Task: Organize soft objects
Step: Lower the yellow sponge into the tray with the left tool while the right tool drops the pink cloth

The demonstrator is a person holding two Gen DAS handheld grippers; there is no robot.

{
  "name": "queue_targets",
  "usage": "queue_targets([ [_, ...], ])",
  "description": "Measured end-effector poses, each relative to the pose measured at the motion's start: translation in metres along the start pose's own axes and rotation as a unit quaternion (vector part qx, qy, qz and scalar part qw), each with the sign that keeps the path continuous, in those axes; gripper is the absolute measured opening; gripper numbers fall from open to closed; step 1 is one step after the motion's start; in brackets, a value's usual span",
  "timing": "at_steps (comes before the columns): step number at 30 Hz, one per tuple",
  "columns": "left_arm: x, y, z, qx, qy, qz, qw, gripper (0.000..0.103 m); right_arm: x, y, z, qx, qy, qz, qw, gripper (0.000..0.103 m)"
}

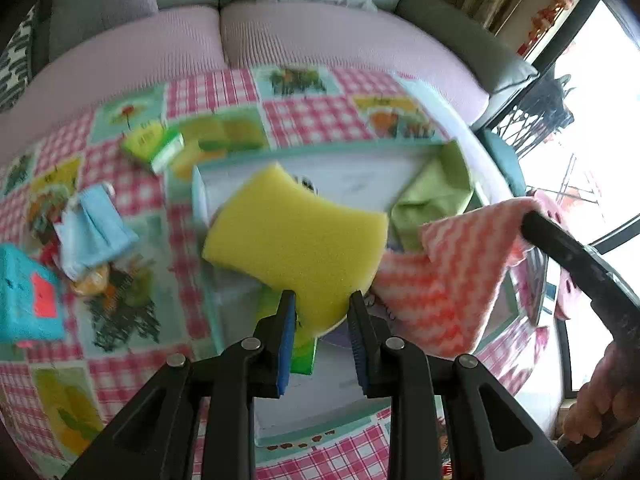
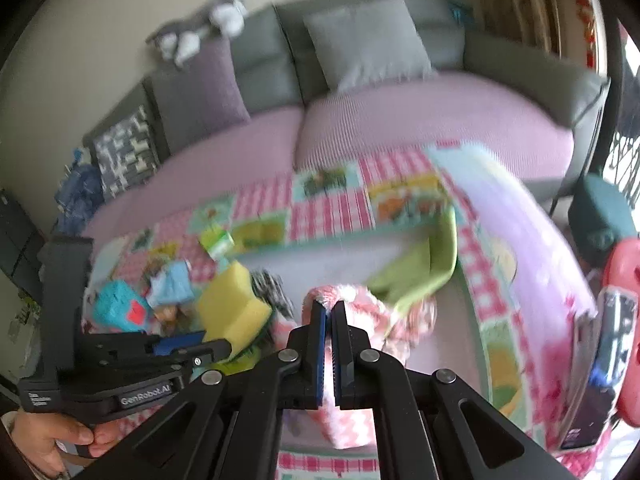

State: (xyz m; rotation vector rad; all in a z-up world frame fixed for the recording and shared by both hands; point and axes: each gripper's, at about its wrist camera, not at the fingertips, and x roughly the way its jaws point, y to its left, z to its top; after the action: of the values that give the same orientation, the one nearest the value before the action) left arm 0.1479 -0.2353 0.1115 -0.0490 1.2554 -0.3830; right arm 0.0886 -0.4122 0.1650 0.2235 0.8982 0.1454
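Note:
My left gripper (image 1: 322, 300) is shut on a yellow sponge (image 1: 296, 236) with a green scouring side and holds it above the white tray (image 1: 352, 178). The sponge also shows in the right wrist view (image 2: 232, 304). My right gripper (image 2: 329, 306) is shut on a pink and white striped cloth (image 2: 360, 312), which hangs over the tray. In the left wrist view the cloth (image 1: 452, 280) hangs to the right of the sponge. A green cloth (image 1: 436, 196) lies in the tray's far right corner.
On the chequered tablecloth (image 1: 312, 116) left of the tray lie a green and white sponge (image 1: 154, 146), a light blue cloth (image 1: 94, 228) and a turquoise sponge (image 1: 28, 296). A sofa (image 2: 400, 120) with cushions stands behind the table.

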Motion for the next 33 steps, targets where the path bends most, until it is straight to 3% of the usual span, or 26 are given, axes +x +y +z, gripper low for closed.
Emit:
queue_targets([
  [10, 0.023, 0.003, -0.012, -0.01, 0.016, 0.0, 0.9998, 0.028, 0.05, -0.006, -0.033, -0.005, 0.077, -0.01, 0.997, 0.003],
  [17, 0.024, 0.007, -0.013, -0.02, 0.022, -0.006, 0.9995, 0.032, 0.058, -0.001, -0.035, -0.013, 0.096, -0.021, 0.995, 0.006],
  [19, 0.02, 0.009, -0.015, -0.025, 0.022, -0.004, 0.9994, 0.041, 0.055, 0.003, -0.032, -0.018, 0.096, -0.027, 0.995, 0.007],
  [23, 0.005, 0.013, -0.016, -0.032, 0.011, -0.01, 0.9994, 0.047, 0.046, 0.011, -0.026, -0.031, 0.092, -0.041, 0.994, 0.007],
  [25, -0.003, 0.016, -0.016, -0.035, 0.003, -0.01, 0.9993, 0.058, 0.042, 0.015, -0.024, -0.037, 0.093, -0.054, 0.994, 0.007],
  [26, -0.009, 0.019, -0.016, -0.039, -0.003, -0.008, 0.9992, 0.059, 0.04, 0.017, -0.023, -0.041, 0.094, -0.062, 0.993, 0.008],
  [29, -0.023, 0.031, -0.015, -0.051, -0.016, 0.009, 0.9985, 0.06, 0.034, 0.025, -0.02, -0.052, 0.093, -0.074, 0.991, 0.016],
  [33, -0.037, 0.054, -0.012, -0.067, -0.029, 0.043, 0.9964, 0.073, 0.028, 0.037, -0.016, -0.069, 0.09, -0.085, 0.99, 0.049],
])
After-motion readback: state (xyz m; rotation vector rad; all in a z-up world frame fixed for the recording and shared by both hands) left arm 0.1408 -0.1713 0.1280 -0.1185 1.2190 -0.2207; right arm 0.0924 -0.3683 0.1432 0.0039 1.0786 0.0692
